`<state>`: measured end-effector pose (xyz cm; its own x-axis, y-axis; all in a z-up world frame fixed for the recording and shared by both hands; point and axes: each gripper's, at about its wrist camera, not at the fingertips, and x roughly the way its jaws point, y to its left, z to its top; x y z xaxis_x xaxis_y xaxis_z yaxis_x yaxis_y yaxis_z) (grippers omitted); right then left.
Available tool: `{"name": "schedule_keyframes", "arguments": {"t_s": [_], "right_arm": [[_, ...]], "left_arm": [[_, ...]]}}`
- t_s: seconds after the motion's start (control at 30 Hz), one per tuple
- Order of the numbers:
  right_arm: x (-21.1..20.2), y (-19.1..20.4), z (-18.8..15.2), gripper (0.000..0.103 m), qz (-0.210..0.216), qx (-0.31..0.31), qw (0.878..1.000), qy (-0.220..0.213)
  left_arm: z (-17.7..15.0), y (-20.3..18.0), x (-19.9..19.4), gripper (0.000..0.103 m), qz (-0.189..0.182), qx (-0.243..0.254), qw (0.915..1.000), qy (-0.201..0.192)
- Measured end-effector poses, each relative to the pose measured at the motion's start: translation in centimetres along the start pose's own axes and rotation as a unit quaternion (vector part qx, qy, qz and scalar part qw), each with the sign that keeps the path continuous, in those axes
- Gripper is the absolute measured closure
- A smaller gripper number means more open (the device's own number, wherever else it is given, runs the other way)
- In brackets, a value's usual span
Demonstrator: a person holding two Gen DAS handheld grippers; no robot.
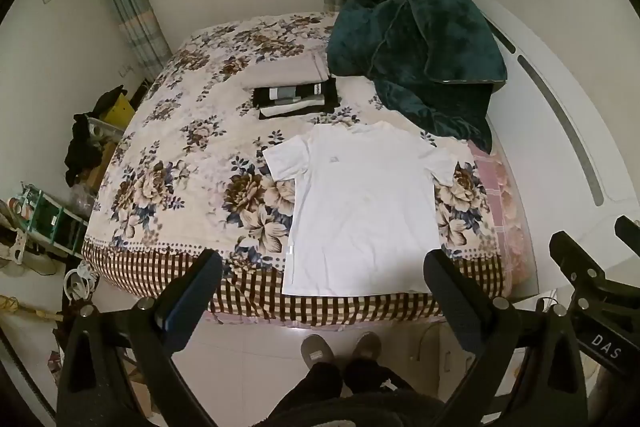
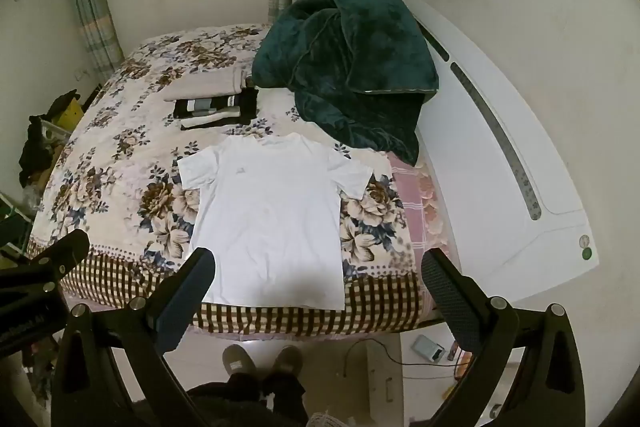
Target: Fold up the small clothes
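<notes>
A white T-shirt (image 1: 362, 203) lies spread flat, hem toward the foot of the floral bed (image 1: 168, 163), laid out for folding. The left gripper (image 1: 322, 267) and right gripper (image 2: 318, 265) hover above, jaws wide apart, holding nothing; folded clothes (image 1: 294, 99) wait beyond.

"das" on right gripper (image 1: 592, 291)

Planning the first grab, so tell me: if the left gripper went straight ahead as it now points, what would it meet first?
Probably the white T-shirt lying flat on the bed: the open left gripper frames its lower hem, with nothing visible between, though depth is uncertain.
</notes>
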<state>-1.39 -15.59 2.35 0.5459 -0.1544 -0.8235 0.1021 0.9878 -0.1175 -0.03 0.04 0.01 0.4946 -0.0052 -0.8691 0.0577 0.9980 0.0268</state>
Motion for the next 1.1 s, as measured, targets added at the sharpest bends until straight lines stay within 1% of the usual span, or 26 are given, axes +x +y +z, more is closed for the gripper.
{"name": "schedule_keyframes", "arguments": {"t_s": [0.27,0.3,0.7,0.77,0.83,1.1], "right_arm": [[-0.1,-0.1,-0.1,0.0,0.002,0.0,1.0,-0.008],[-0.1,-0.1,-0.1,0.0,0.003,0.001,1.0,-0.008],[-1.1,0.7,-0.6,0.0,0.007,-0.003,1.0,-0.009],[-1.0,0.8,-0.5,0.0,0.008,-0.003,1.0,-0.009],[-0.9,0.0,0.6,0.0,0.011,-0.007,1.0,-0.01],[-1.2,-0.1,1.0,0.0,0.012,-0.011,1.0,-0.013]], "left_arm": [[0.2,0.2,-0.3,0.0,0.002,0.0,1.0,0.003],[-0.1,0.1,-0.4,0.0,0.003,0.001,1.0,-0.003],[0.3,0.8,-1.6,0.0,0.008,-0.005,0.9999,-0.007],[0.2,0.7,-1.5,0.0,0.009,-0.005,0.9999,-0.009],[0.3,0.9,-1.4,0.0,0.009,-0.007,0.9999,-0.009],[0.5,0.8,-1.4,0.0,0.008,-0.008,0.9999,-0.01]]}}
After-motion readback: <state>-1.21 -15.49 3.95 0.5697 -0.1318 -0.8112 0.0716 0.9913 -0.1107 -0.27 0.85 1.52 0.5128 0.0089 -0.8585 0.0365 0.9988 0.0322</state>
